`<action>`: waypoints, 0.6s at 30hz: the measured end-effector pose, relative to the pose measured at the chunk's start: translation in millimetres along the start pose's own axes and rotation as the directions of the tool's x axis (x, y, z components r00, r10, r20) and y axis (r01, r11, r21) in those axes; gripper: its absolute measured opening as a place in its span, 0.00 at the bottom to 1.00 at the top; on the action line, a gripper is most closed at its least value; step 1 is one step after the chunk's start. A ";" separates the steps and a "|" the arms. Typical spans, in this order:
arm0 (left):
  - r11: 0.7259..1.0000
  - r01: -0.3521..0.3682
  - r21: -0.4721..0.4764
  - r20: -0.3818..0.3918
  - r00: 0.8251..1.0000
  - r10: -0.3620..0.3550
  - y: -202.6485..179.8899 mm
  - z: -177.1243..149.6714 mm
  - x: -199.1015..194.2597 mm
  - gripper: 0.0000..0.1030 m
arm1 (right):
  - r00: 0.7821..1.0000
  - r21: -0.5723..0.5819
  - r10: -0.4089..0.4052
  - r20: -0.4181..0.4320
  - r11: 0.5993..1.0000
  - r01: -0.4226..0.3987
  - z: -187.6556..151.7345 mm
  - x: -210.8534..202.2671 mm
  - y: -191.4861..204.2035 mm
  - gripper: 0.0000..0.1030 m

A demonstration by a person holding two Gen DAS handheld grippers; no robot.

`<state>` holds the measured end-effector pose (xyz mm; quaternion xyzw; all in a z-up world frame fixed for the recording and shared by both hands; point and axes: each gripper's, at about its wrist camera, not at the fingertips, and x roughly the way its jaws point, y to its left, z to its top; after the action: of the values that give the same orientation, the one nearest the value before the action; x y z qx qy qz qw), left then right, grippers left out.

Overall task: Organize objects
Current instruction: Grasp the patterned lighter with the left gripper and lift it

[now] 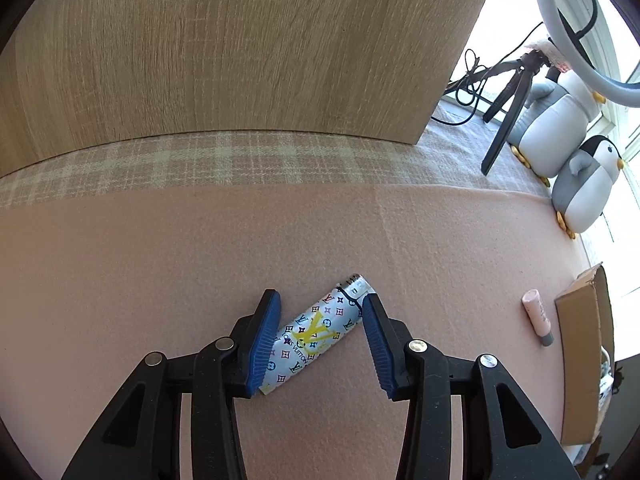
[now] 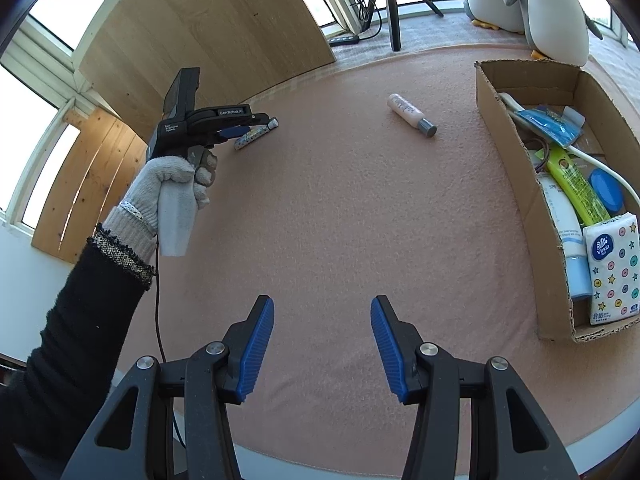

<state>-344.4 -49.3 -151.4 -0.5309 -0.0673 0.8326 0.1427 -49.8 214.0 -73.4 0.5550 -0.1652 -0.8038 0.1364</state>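
A white lighter with a coloured monogram print [image 1: 316, 332] lies slantwise on the pink mat [image 1: 160, 260]. My left gripper [image 1: 320, 296] reaches down around it. Its left blue pad [image 1: 262, 340] covers the lighter's lower end, and its right pad sits against the metal cap end. The jaws stand apart and the lighter rests flat. In the right wrist view a gloved hand [image 2: 176, 184] holds that left gripper [image 2: 240, 130] over the lighter [image 2: 256, 135]. My right gripper [image 2: 322, 300] hovers open above bare mat, holding nothing. A pink tube with a grey cap [image 2: 410, 114] lies nearby.
A cardboard box [image 2: 504, 128] at the right holds a tissue pack [image 2: 612, 272], a green tube [image 2: 576, 184] and other toiletries. Plush penguins [image 2: 556, 12] and a tripod [image 2: 390, 4] stand behind it. A wooden board [image 1: 240, 48] rises at the mat's far edge.
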 end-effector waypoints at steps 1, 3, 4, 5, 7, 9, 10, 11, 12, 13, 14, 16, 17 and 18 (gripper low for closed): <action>1.000 -0.012 0.024 -0.002 1.000 0.012 -4.9 -4.7 -0.9 0.37 | 1.000 0.002 0.002 0.001 1.000 -0.002 0.5 -0.3 -0.8 0.45; 0.997 -0.033 0.063 -0.001 0.999 0.034 -12.5 -13.2 -3.0 0.32 | 1.000 0.005 0.002 0.004 1.000 -0.002 1.8 -0.3 -1.5 0.45; 0.997 -0.037 0.070 -0.001 0.999 0.037 -15.3 -17.2 -4.0 0.27 | 1.000 0.005 0.002 0.004 1.000 -0.002 2.3 -0.2 -1.6 0.45; 0.996 -0.040 0.074 0.004 0.999 0.040 -16.4 -22.0 -7.7 0.25 | 1.000 0.005 0.002 0.003 1.000 -0.002 2.6 0.0 -1.8 0.45; 0.996 -0.050 0.079 0.010 0.999 0.049 -19.2 -28.4 -10.9 0.24 | 1.000 0.002 0.003 0.003 1.000 -0.003 2.7 0.6 -1.7 0.45; 0.994 -0.062 0.090 0.009 0.998 0.061 -22.4 -35.0 -14.1 0.24 | 1.000 0.003 0.004 0.002 1.000 -0.004 3.3 1.4 -2.7 0.45; 0.994 -0.064 0.094 0.009 0.998 0.064 -24.6 -39.0 -15.5 0.24 | 1.000 0.004 0.007 0.001 1.000 -0.007 3.5 1.7 -3.2 0.45; 0.994 -0.063 0.095 0.008 0.998 0.062 -27.1 -44.1 -16.6 0.24 | 1.000 0.003 0.009 0.001 1.000 -0.009 3.9 1.5 -3.2 0.45; 0.994 -0.060 0.096 0.007 0.998 0.059 -29.5 -49.8 -18.8 0.24 | 1.000 -0.002 0.007 0.002 1.000 -0.007 4.5 1.4 -3.2 0.45; 0.993 -0.058 0.099 0.006 0.998 0.057 -31.7 -56.6 -21.8 0.24 | 1.000 -0.006 0.003 0.004 1.000 -0.003 5.6 1.1 -3.5 0.45; 0.993 -0.057 0.103 0.006 0.998 0.057 -34.5 -63.4 -24.6 0.24 | 1.000 -0.009 0.002 0.008 1.000 -0.002 7.0 0.5 -4.0 0.45; 0.993 -0.053 0.109 0.003 0.999 0.053 -39.7 -76.6 -29.6 0.24 | 1.000 -0.015 -0.003 0.018 1.000 0.003 12.6 -0.3 -6.9 0.45; 0.993 -0.049 0.111 0.000 0.999 0.050 -42.3 -83.3 -31.9 0.24 | 1.000 -0.018 -0.003 0.023 1.000 0.004 16.6 -0.2 -8.9 0.45; 0.993 -0.048 0.109 -0.001 0.999 0.049 -44.3 -90.2 -35.4 0.24 | 1.000 -0.023 -0.003 0.029 1.000 0.004 21.7 0.4 -11.4 0.45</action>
<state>-241.6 -21.6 -147.6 -0.5255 -0.0087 0.8372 0.1514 -70.7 226.7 -71.3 0.5418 -0.1571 -0.8139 0.1390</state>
